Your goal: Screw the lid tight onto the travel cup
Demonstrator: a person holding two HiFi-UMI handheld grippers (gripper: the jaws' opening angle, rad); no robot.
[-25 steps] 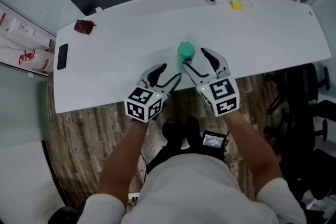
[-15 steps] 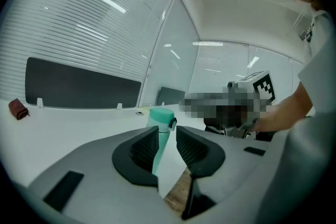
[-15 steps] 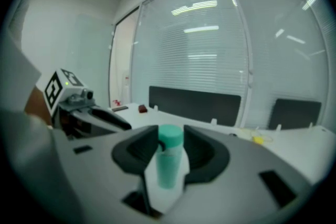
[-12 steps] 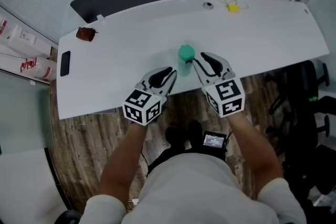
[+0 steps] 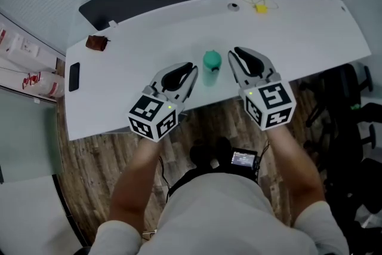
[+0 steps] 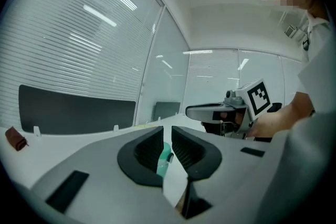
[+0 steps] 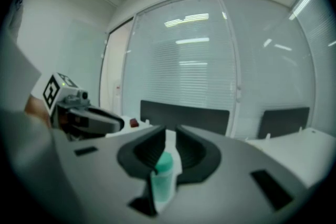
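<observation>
Cup (image 5: 210, 66) stands upright on desk (image 5: 298, 33), green lid (image 5: 211, 58) uppermost, axis vertical.

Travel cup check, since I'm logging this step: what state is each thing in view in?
travel cup: upright on the desk, held by neither gripper
lid: on the cup; tightness cannot be told
left gripper: jaws have just been closing, narrow gap left, nothing between them
right gripper: jaws have just been closing, narrow gap left, nothing between them
phone: lying flat

Travel cup (image 5: 212, 68), pale body, teal lid (image 5: 212, 58) on, upright, white desk (image 5: 149, 45) nr front edge
</observation>
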